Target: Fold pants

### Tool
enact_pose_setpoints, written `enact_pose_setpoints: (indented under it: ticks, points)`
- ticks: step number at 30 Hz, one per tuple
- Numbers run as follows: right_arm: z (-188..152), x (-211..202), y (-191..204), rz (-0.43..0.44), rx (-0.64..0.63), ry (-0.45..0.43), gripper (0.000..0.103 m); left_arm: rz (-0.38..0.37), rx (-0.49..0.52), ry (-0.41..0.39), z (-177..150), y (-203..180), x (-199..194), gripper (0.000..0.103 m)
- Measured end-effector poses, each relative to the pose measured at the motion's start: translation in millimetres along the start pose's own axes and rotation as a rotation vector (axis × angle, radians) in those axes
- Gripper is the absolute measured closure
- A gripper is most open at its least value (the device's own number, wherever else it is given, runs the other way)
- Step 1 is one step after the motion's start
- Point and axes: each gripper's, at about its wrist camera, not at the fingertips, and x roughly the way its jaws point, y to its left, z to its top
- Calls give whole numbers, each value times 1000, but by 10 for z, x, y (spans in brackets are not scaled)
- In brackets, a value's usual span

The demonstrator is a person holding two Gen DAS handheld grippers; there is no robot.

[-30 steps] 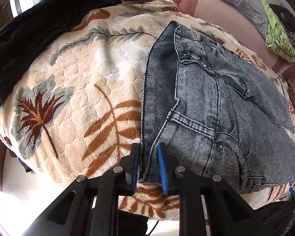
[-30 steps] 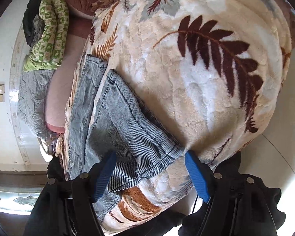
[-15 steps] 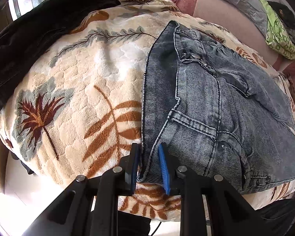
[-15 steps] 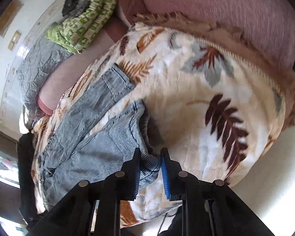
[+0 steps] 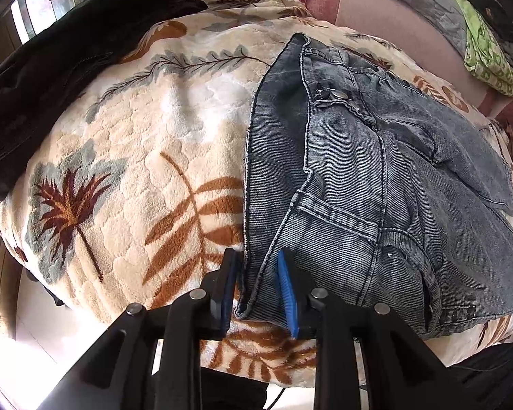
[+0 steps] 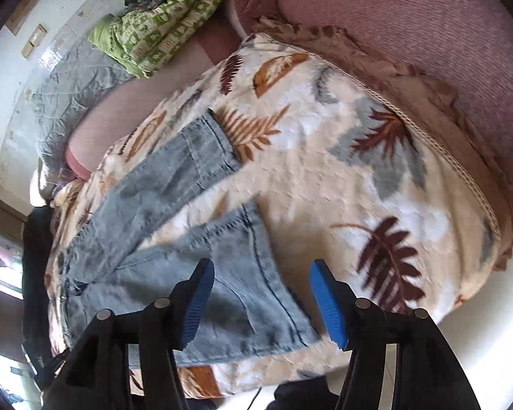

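Grey-blue denim pants [image 5: 376, 184] lie flat on a cream leaf-print blanket [image 5: 147, 157], waistband to the left. My left gripper [image 5: 256, 290] is shut on the near corner of the waistband. In the right wrist view the two legs [image 6: 195, 239] lie spread apart on the blanket [image 6: 342, 157], the near leg's hem under my right gripper [image 6: 261, 304], which is open and holds nothing.
A black jacket [image 5: 68, 54] lies along the blanket's far left edge. A green patterned cloth [image 6: 167, 17] and a grey quilt [image 6: 68, 92] lie beyond the pants. A pink sofa back [image 6: 410, 24] rises at the right. The blanket's front edge drops to a white floor [image 6: 478, 335].
My right gripper has let go of the leg hem and opened wide; the leg now lies flat on the blanket. The left gripper keeps its hold on the waistband.
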Motion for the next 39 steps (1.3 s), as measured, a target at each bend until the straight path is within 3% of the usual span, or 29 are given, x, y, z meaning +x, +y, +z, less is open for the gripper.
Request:
enact_pose_setpoints:
  ticks: [5, 8, 9, 12, 15, 18, 20, 21, 22, 24, 26, 29, 31, 34, 37, 39]
  points:
    - [386, 728, 192, -75, -67, 147, 42, -1, -6, -9, -11, 9, -2, 76]
    - [379, 1027, 304, -128, -147, 223, 61, 0, -8, -10, -12, 12, 2, 75]
    - [359, 1072, 352, -155, -175, 233, 72, 0, -8, -11, -12, 13, 3, 74]
    - [350, 978, 515, -205, -266, 192, 84, 3, -6, -14, -9, 5, 8, 72]
    - [383, 823, 673, -279, -340, 75, 84, 19, 10, -21, -5, -24, 16, 70]
    - [305, 1035, 782, -374, -400, 44, 83, 38, 22, -30, -6, -63, 16, 69]
    - [232, 1258, 736, -420, -414, 99, 80, 46, 23, -31, -5, -71, 14, 68]
    - [209, 1211, 747, -431, -430, 58, 76, 49, 24, -32, -4, -70, 13, 66]
    - [210, 1129, 759, -445, -430, 36, 66, 50, 27, -33, -5, -69, 10, 65]
    - [210, 906, 760, -391, -380, 4, 44, 51, 29, -35, -8, -61, 5, 63]
    - [163, 607, 789, -363, -345, -61, 43, 48, 22, -34, -5, -49, 0, 62]
    - [-56, 273, 761, -196, -311, -63, 38, 47, 16, -33, -3, -44, -4, 61]
    - [-229, 340, 684, -108, -276, 16, 38, 44, 12, -34, 0, -42, -17, 61]
    - [-477, 772, 365, -126, -203, 193, 39, 37, 2, -70, 19, -31, -126, 61]
    - [-479, 564, 467, -110, -202, 131, 39, 57, 22, -163, 24, -111, -402, 61]
    - [-475, 389, 616, -70, -221, 84, 39, 8, 41, -209, 23, -218, -573, 55]
